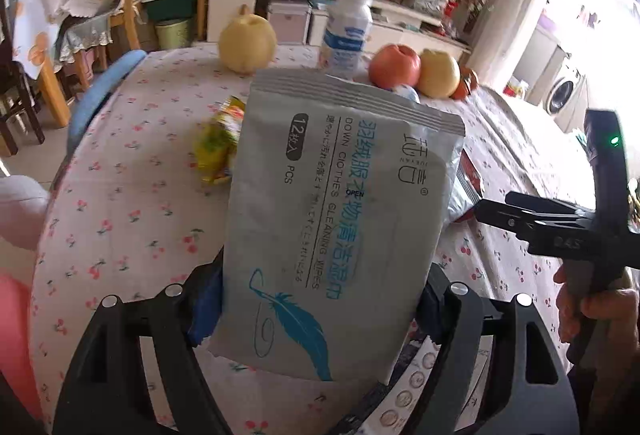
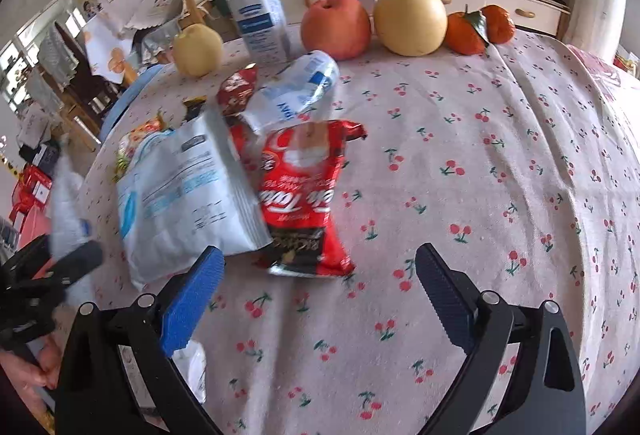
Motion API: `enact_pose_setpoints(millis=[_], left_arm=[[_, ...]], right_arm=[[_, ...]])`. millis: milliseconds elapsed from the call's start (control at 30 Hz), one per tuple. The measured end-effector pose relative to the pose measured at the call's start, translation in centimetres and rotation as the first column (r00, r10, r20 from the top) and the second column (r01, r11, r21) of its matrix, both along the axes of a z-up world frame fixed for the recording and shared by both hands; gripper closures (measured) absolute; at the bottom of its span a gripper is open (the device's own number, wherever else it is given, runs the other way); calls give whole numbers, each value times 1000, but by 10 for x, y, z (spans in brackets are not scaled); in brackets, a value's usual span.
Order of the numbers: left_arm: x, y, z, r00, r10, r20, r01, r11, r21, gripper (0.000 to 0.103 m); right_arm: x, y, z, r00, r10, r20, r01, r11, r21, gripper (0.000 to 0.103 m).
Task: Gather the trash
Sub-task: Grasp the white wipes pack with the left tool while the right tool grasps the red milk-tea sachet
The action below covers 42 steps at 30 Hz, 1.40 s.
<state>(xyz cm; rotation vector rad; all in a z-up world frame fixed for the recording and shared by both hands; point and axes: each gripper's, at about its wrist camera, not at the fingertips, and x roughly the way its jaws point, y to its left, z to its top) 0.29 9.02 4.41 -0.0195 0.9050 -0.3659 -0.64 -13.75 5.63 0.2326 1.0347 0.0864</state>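
My left gripper (image 1: 320, 311) is shut on a grey wet-wipes packet (image 1: 336, 219) with a blue feather print and holds it upright above the table. The same packet (image 2: 188, 195) shows in the right wrist view, left of a red snack wrapper (image 2: 304, 195). My right gripper (image 2: 320, 275) is open and empty, just short of the red wrapper. A white-blue crumpled wrapper (image 2: 296, 91) and a dark red wrapper (image 2: 238, 87) lie beyond. A yellow-green wrapper (image 1: 218, 143) lies left of the packet.
A white bottle (image 2: 256, 11), a red apple (image 2: 336, 25), pears (image 2: 410, 19) (image 2: 198, 49) and tangerines (image 2: 480, 25) stand along the far edge of the cherry-print tablecloth (image 2: 500, 175). A blue chair (image 1: 104, 95) is at the table's left.
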Motion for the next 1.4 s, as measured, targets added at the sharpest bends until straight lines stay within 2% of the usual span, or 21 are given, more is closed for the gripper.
enact_pose_setpoints(millis=[67,200,367,400,433,500,633,700,767,800,867,1000,1200,1267,1300,1333,1400], left_arm=[[-1,8,2,1000,22,6,-22,1000,-12,26],[-1,24,6,998,60,13,-60,998,-30,26],[-2,38,9,997,80,20,-80,996,-41,26],[-2,40,9,996,83,19,-82,996,-41,26],[-2,41,9,996,84,19,-83,996,-40,26],[-1,44,8,996,89,16,-88,995,-39,26],[-2,49,9,995,98,16,-98,994,-42,26],[-2,51,9,995,99,17,-98,994,-46,26],[-2,51,9,995,97,17,-96,994,-49,26],[-2,51,8,995,95,16,-94,994,-49,26],[-3,50,8,995,95,16,-94,994,-51,26],[-4,49,7,996,92,18,-91,995,-52,26],[-8,52,7,996,88,21,-86,994,-68,26],[-8,55,7,996,89,23,-87,994,-67,26],[-9,55,7,996,90,25,-88,994,-64,26],[-9,57,7,996,90,26,-88,994,-61,26],[-11,59,8,995,91,31,-89,995,-53,26]], right_arm=[[4,-5,-2,999,-38,4,38,999,-1,8],[11,-14,-2,997,-72,30,69,994,79,8],[25,-24,0,987,-138,84,131,988,86,8],[27,-26,-1,985,-151,86,143,986,90,11],[30,-28,-3,983,-161,84,154,985,79,19],[36,-26,-8,984,-163,72,161,986,38,22],[42,-10,-8,991,-103,81,101,995,26,22],[43,4,-8,997,-39,69,36,999,36,15],[43,21,-12,998,14,57,-14,1000,-4,14],[41,31,-12,997,38,65,-35,998,-54,14],[37,41,-9,994,59,97,-48,992,-116,14],[34,39,-8,993,50,107,-36,991,-129,14],[29,24,-14,996,3,93,10,991,-136,32],[27,25,-13,995,8,100,5,991,-136,43],[26,26,-12,995,12,103,1,991,-132,54],[24,28,-12,994,15,104,-1,991,-133,58],[22,32,-12,994,21,107,-5,989,-145,59]])
